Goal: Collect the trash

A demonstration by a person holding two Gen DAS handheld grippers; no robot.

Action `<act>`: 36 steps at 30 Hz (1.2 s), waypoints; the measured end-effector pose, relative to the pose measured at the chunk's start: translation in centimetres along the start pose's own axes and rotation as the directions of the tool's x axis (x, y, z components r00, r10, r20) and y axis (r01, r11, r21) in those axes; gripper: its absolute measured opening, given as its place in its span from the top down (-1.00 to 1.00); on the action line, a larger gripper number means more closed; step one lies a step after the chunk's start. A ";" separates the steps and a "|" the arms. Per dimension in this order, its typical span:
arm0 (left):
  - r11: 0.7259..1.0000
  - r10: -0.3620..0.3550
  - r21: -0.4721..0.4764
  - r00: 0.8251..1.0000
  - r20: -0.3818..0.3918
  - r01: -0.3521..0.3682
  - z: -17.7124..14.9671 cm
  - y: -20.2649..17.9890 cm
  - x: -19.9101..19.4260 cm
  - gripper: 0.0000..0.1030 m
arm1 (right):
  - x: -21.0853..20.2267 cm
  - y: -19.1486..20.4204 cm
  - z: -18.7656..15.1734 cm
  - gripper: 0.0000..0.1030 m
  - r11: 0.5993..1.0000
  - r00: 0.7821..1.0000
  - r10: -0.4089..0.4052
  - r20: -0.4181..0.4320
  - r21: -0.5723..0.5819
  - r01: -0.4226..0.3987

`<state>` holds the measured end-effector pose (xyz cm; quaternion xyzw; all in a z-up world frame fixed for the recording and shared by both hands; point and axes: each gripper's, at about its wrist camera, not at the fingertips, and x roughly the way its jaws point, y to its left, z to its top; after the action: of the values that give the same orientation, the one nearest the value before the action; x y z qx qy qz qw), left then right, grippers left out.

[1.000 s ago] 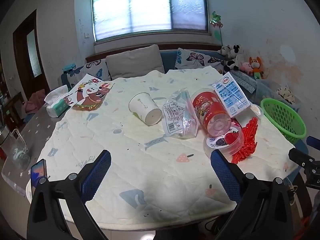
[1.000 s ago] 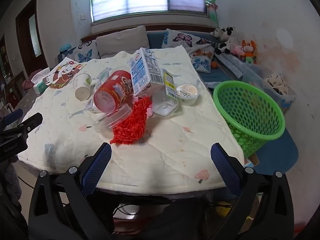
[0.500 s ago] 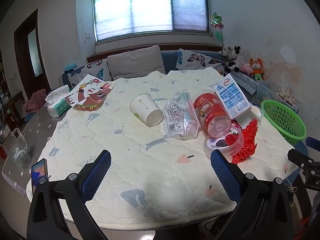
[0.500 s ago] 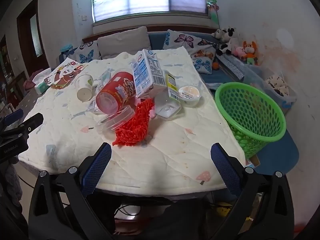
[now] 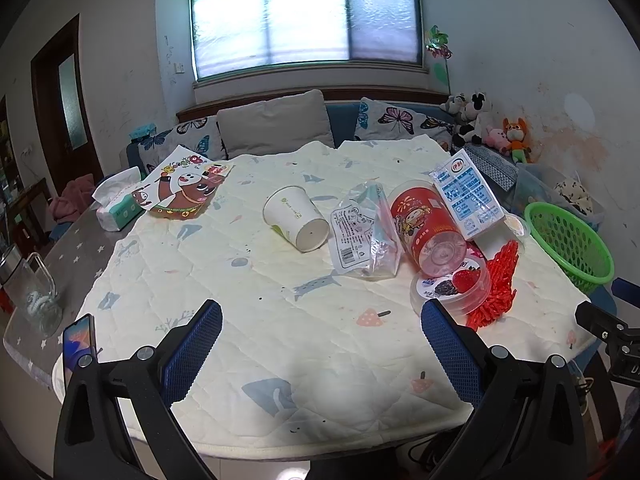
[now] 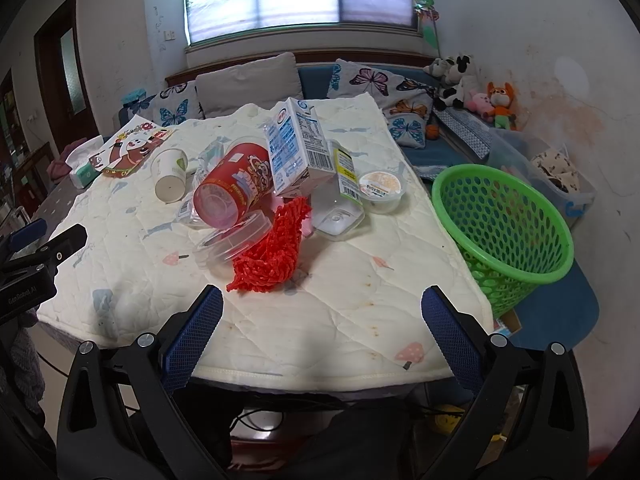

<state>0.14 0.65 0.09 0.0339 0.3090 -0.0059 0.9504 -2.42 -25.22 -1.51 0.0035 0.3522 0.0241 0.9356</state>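
Ahead of your right gripper, the net bag lies nearest on the table. Behind it the canister lies on its side, with the carton leaning on it from the right. The paper cup lies further left. The lidded tub sits right of the carton. The basket stands off the table's right edge. Your left gripper hangs over the near edge, with the phone to its left.
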 end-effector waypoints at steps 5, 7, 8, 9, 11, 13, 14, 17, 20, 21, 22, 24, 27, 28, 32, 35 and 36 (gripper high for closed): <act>1.000 -0.001 -0.001 1.000 -0.001 0.001 0.0 0.0 0.0 -0.88 | 0.0 0.1 0.0 -0.92 1.000 1.000 0.001 -0.001 0.000 -0.001; 1.000 0.000 -0.002 1.000 -0.001 0.000 0.0 0.1 0.0 -0.88 | 0.1 0.1 0.0 -0.92 1.000 1.000 0.001 -0.001 -0.001 -0.001; 1.000 0.000 -0.001 1.000 -0.001 0.000 0.0 0.1 0.0 -0.88 | 0.1 0.1 0.0 -0.92 1.000 1.000 0.001 -0.001 0.000 -0.001; 1.000 0.001 0.000 1.000 -0.002 -0.001 0.0 0.0 0.0 -0.88 | 0.1 0.1 0.0 -0.92 1.000 1.000 0.002 -0.001 0.000 -0.002; 1.000 -0.001 -0.002 1.000 -0.002 0.001 0.0 0.0 0.0 -0.88 | 0.1 0.1 0.0 -0.92 1.000 1.000 0.001 -0.002 0.001 -0.001; 1.000 0.001 -0.001 1.000 -0.002 -0.001 0.0 0.0 0.0 -0.88 | 0.2 0.2 0.0 -0.92 1.000 1.000 0.002 -0.004 0.002 -0.002; 1.000 0.000 -0.001 1.000 -0.001 0.000 0.0 0.0 0.0 -0.88 | 0.3 0.2 0.0 -0.92 1.000 1.000 0.001 -0.004 0.002 -0.001; 1.000 0.000 -0.002 1.000 -0.001 0.000 0.0 0.0 0.0 -0.88 | 0.3 0.2 0.0 -0.92 1.000 1.000 0.001 -0.004 0.002 -0.001; 1.000 0.000 -0.002 1.000 -0.001 0.000 -0.1 0.1 0.0 -0.88 | 0.4 0.1 0.0 -0.92 1.000 1.000 0.003 -0.005 0.003 -0.003; 1.000 0.000 -0.002 1.000 -0.001 0.000 -0.1 0.1 0.0 -0.88 | 0.4 0.1 -0.1 -0.92 1.000 1.000 0.002 -0.006 0.002 -0.002; 1.000 0.000 -0.002 1.000 -0.001 0.000 -0.1 0.1 0.0 -0.88 | 0.5 0.1 -0.1 -0.92 1.000 1.000 0.001 -0.006 0.003 -0.001; 1.000 0.001 -0.003 1.000 -0.002 -0.001 -0.1 0.1 0.0 -0.88 | 0.6 -0.1 -0.1 -0.92 1.000 1.000 0.007 -0.008 0.005 -0.007; 1.000 0.000 -0.002 1.000 -0.003 0.000 -0.1 0.1 0.0 -0.88 | 0.6 -0.2 -0.1 -0.92 1.000 1.000 0.007 -0.007 0.004 -0.007; 1.000 0.000 -0.002 1.000 -0.003 0.000 -0.1 0.1 0.0 -0.88 | 0.6 -0.2 0.0 -0.92 1.000 1.000 0.007 -0.008 0.005 -0.007; 1.000 0.000 -0.002 1.000 -0.003 0.000 -0.1 0.1 0.1 -0.88 | 0.6 -0.2 0.0 -0.92 1.000 1.000 0.007 -0.007 0.004 -0.006; 1.000 0.001 -0.002 1.000 -0.002 -0.001 -0.1 0.1 0.1 -0.88 | 0.7 -0.3 0.1 -0.92 1.000 1.000 0.008 -0.008 0.005 -0.008; 1.000 0.001 -0.002 1.000 -0.003 -0.001 -0.1 0.1 0.1 -0.88 | 0.7 -0.3 0.1 -0.92 1.000 1.000 0.008 -0.008 0.006 -0.008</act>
<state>0.19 0.73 -0.07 0.0329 0.3104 -0.0051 0.9500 -1.86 -25.44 -1.93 0.0075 0.3559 0.0271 0.9341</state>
